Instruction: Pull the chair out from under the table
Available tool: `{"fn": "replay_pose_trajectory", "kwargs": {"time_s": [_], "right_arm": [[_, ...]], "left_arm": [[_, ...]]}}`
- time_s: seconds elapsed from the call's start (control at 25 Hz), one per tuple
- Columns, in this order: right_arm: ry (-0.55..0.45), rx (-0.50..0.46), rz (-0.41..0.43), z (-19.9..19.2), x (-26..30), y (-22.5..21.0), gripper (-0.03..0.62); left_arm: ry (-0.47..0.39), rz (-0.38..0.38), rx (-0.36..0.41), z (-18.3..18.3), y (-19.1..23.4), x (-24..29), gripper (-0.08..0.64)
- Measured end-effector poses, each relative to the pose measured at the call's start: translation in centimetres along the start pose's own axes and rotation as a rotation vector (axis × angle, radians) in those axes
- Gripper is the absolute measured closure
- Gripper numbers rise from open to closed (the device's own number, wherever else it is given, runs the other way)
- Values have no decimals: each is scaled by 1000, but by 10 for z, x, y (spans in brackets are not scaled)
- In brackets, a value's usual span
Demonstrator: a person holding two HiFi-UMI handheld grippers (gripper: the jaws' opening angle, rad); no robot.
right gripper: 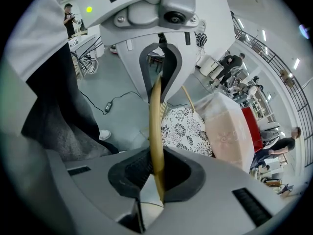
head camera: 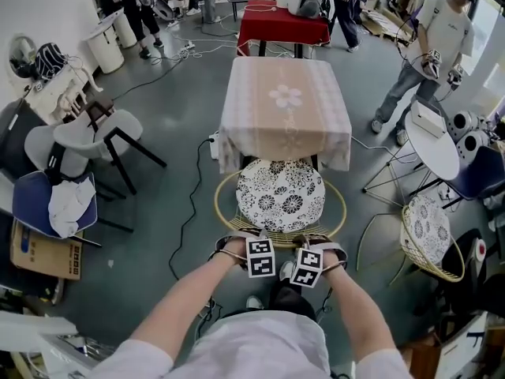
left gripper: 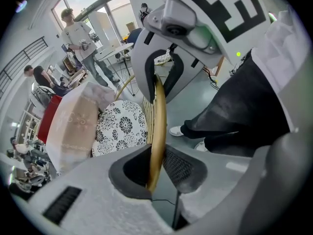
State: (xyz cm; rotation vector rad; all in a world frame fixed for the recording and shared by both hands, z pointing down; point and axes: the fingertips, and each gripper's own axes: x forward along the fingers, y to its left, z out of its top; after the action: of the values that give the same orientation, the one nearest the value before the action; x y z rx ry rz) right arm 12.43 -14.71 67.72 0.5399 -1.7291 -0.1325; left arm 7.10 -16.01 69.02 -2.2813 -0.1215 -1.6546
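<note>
The chair has a round black-and-white flowered cushion (head camera: 280, 194) inside a golden rattan rim (head camera: 227, 223). It stands in front of the square table under a beige cloth (head camera: 284, 105), and the cushion's far edge meets the cloth's hem. My left gripper (head camera: 251, 238) and right gripper (head camera: 304, 242) sit side by side on the near arc of the rim. In the left gripper view the golden rim (left gripper: 158, 126) runs between the pads of my left gripper (left gripper: 156, 173), which is shut on it. In the right gripper view, my right gripper (right gripper: 155, 173) likewise clamps the rim (right gripper: 155, 126).
A second rattan chair (head camera: 430, 239) and a round white table (head camera: 430, 144) stand at the right. Grey and blue chairs (head camera: 95, 136) crowd the left. A black cable (head camera: 189, 204) trails over the floor left of the chair. A person (head camera: 430, 54) stands at the back right, beyond a red table (head camera: 284, 18).
</note>
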Motion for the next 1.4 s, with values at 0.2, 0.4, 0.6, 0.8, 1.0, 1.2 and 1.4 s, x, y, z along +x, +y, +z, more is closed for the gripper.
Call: {"fn": "replay_pose_trajectory", "kwargs": {"time_s": [0.2, 0.4, 0.6, 0.8, 1.0, 1.2, 1.4], "right_arm": [[-1, 5, 3, 0, -8, 19, 552], [-3, -2, 7, -2, -14, 35, 552], [-6, -10, 15, -7, -24, 55, 552], [-13, -30, 24, -7, -31, 77, 554], [-10, -34, 25, -9, -39, 94, 552], [-16, -48, 35, -12, -48, 114, 554], [-15, -46, 51, -7, -54, 129, 554]], "left_arm": [[-5, -14, 1, 3, -22, -3, 488], [4, -16, -14, 6, -39, -5, 489], [14, -6, -27, 13, -60, -7, 489], [18, -7, -42, 15, -84, -9, 489], [17, 0, -62, 19, -104, -12, 488], [22, 5, -57, 24, -125, -15, 489], [30, 12, -60, 21, -139, -19, 488]]}}
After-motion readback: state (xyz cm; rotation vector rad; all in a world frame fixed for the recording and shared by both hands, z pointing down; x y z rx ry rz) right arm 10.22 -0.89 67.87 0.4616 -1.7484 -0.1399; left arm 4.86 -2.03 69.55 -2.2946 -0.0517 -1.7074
